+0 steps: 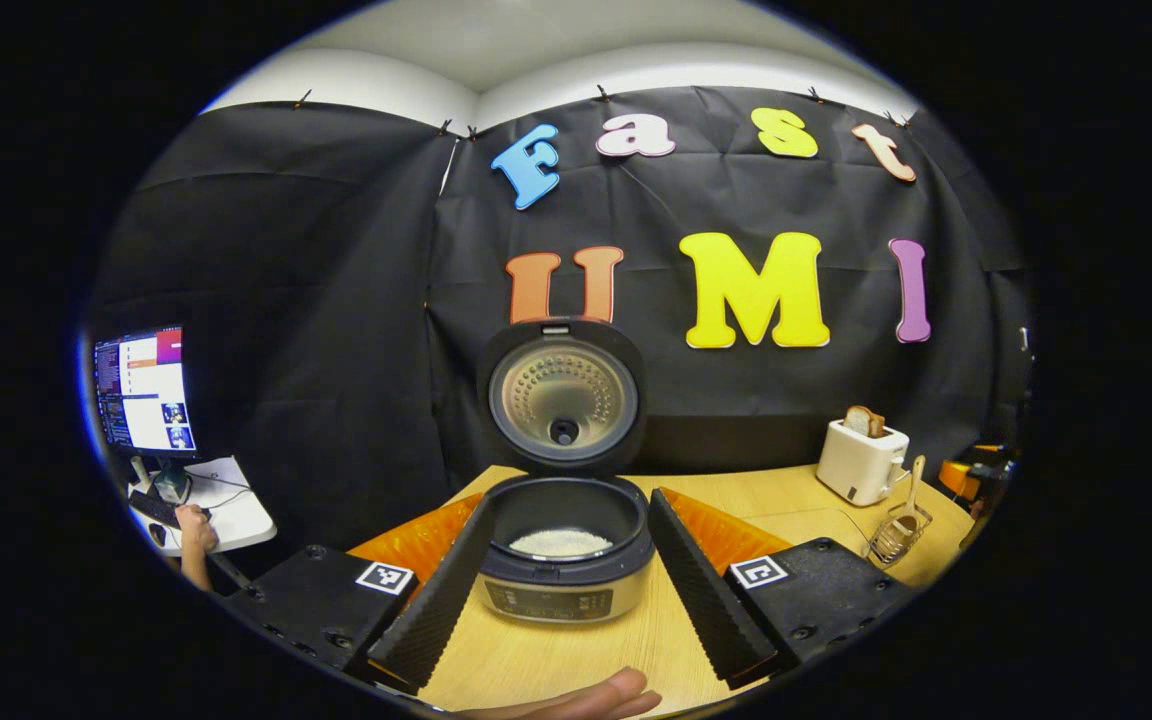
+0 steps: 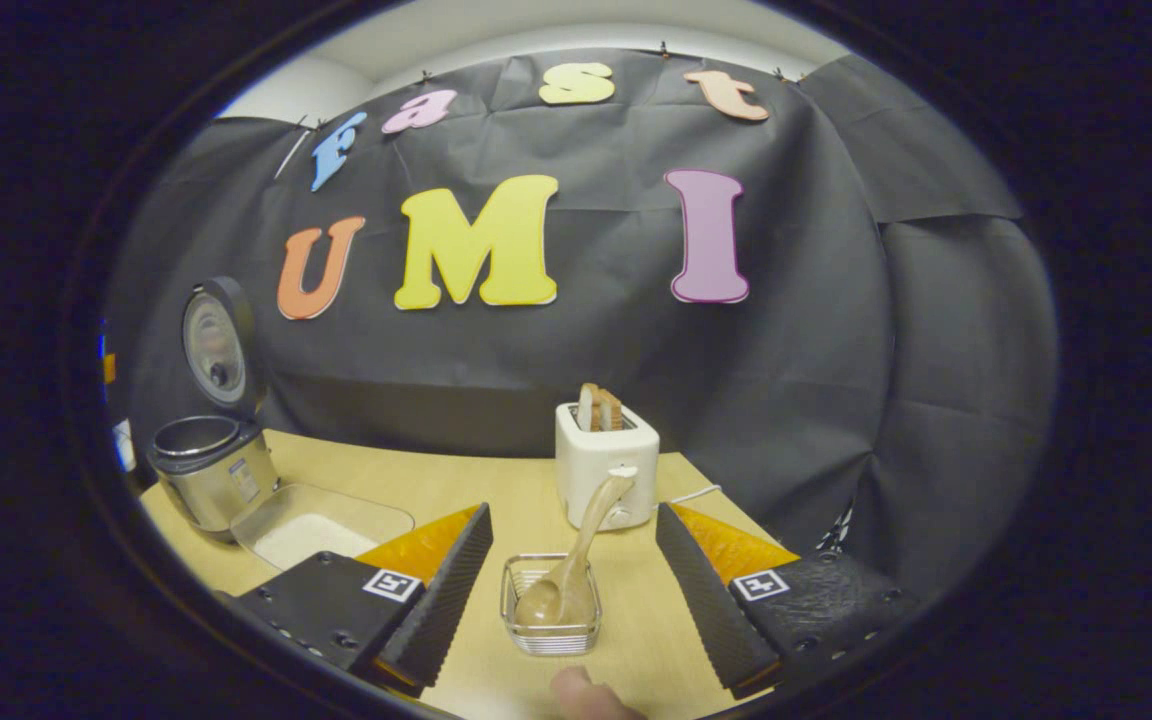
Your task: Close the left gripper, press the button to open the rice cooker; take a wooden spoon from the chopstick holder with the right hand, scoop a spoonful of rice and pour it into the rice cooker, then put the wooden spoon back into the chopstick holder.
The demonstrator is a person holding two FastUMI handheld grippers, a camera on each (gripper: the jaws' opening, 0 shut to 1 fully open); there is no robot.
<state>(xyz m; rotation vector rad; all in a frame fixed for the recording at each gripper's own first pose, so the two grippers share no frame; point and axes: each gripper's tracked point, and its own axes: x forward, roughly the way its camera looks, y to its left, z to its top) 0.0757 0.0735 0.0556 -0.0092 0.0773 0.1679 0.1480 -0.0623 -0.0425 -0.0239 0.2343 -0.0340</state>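
In the left gripper view the round rice cooker (image 1: 563, 545) sits at 6 o'clock on the pale wood-grain desk (image 1: 546, 660), its brushed-metal body between the ribbed fingers of the left hand-held gripper (image 1: 566, 575), which stand apart and touch nothing. The domed lid (image 1: 563, 392) stands upright, its dimpled metal inner plate showing, and white rice (image 1: 561, 542) lies in the dark pot. At 4 o'clock a wire chopstick holder (image 1: 898, 538) holds the wooden spoon (image 1: 911, 495), near a boxy white toaster (image 1: 861, 460) with bread. A monitor (image 1: 144, 392) glows at 9 o'clock.

The right gripper view adds a shallow clear tray of rice (image 2: 321, 525) beside the cooker at 8 o'clock. The right hand-held gripper (image 2: 576, 580) is spread wide around the holder, clear of it; the smooth spoon leans toward the toaster.
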